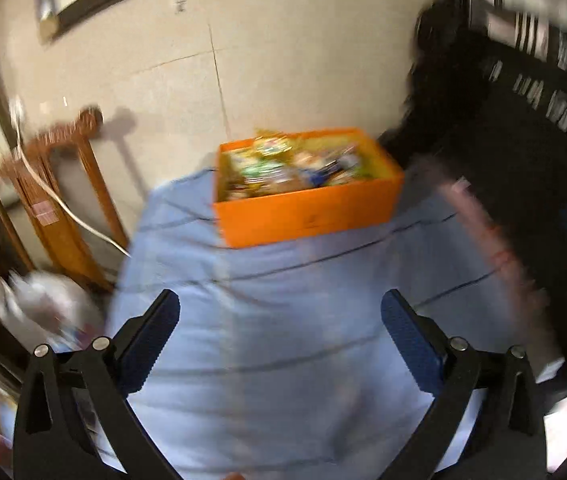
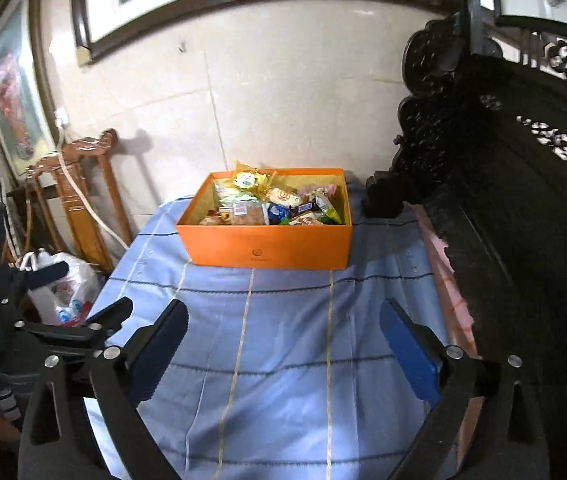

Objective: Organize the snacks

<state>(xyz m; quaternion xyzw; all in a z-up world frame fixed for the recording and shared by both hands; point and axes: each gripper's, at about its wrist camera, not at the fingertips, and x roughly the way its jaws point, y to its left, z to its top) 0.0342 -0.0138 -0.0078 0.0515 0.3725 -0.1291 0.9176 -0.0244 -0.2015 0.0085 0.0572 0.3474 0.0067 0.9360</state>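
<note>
An orange box (image 2: 267,246) full of wrapped snacks (image 2: 275,206) stands at the far end of a table under a light blue striped cloth (image 2: 283,340). It shows blurred in the left wrist view (image 1: 307,210), with its snacks (image 1: 291,168). My right gripper (image 2: 283,316) is open and empty above the near part of the cloth, well short of the box. My left gripper (image 1: 281,308) is open and empty too, also short of the box. It also shows at the left of the right wrist view (image 2: 79,292), beside the table.
A carved dark wooden cabinet (image 2: 503,168) stands at the table's right. A brown wooden chair (image 2: 83,200) with a white cord and a white plastic bag (image 2: 67,288) stand at the left. A tiled wall with framed pictures (image 2: 243,4) is behind.
</note>
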